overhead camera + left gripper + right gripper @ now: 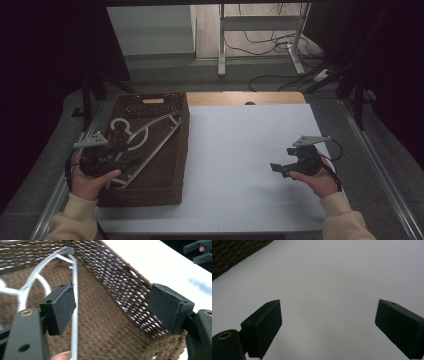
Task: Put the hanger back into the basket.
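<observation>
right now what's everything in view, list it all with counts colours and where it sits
basket: 1, dark brown woven, left side of the table
hanger: 1, white, lying inside the basket
table: 1, white top with a wooden strip along the far edge, middle of the high view
metal frame: 1, white legs, on the floor beyond the table
cables: several, black, on the floor beyond the table
left gripper: 1, black, jaws open over the basket, the hanger's bar beside one pad, nothing gripped
right gripper: 1, black, jaws open and empty, over the bare table at the right
hands: 2, in cream sleeves, at the near edge, each holding a gripper
</observation>
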### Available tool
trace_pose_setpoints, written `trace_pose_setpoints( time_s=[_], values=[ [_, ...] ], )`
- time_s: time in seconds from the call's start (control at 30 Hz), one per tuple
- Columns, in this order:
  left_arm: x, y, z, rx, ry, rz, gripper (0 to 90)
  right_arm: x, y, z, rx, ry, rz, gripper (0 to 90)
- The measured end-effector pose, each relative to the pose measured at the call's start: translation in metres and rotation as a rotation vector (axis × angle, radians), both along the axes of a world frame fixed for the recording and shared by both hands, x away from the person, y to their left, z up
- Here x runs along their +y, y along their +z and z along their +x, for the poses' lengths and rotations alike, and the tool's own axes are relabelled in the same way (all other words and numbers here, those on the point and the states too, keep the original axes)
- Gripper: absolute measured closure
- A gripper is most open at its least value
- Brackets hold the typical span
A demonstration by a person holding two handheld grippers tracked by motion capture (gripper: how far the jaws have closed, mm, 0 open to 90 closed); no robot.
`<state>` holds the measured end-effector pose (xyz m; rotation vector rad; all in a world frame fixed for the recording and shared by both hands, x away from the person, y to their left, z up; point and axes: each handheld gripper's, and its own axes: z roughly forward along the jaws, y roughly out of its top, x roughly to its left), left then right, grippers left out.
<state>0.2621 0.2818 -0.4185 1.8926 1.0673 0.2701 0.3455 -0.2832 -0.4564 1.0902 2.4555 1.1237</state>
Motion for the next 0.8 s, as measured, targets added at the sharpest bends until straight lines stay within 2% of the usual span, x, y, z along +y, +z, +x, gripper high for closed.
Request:
trace_pose_setpoints(
  time_s=[0.07, 0.17, 0.37, 0.57, 0.8],
  values=[
    [-0.012, -0.001, -0.001, 0.0, -0.034, 0.0, 21.4, 0.001, 0.005, -0.004, -0.019, -0.014, 0.015, 7.5],
    [-0.017, -0.002, -0.001, 0.004, -0.046, 0.003, 20.9, 0.002, 0.009, -0.007, -0.041, -0.02, 0.03, 7.6],
    [-0.034, -0.012, 0.004, 0.036, -0.08, 0.036, 20.2, 0.003, 0.007, -0.007, -0.05, -0.019, 0.03, 7.7],
    [-0.033, -0.015, 0.006, 0.051, -0.066, 0.038, 20.0, 0.006, 0.005, -0.008, -0.06, -0.011, 0.012, 7.7],
    [-0.03, -0.015, 0.006, 0.05, -0.058, 0.03, 19.7, 0.004, 0.006, -0.009, -0.078, -0.018, 0.019, 7.6]
  ],
)
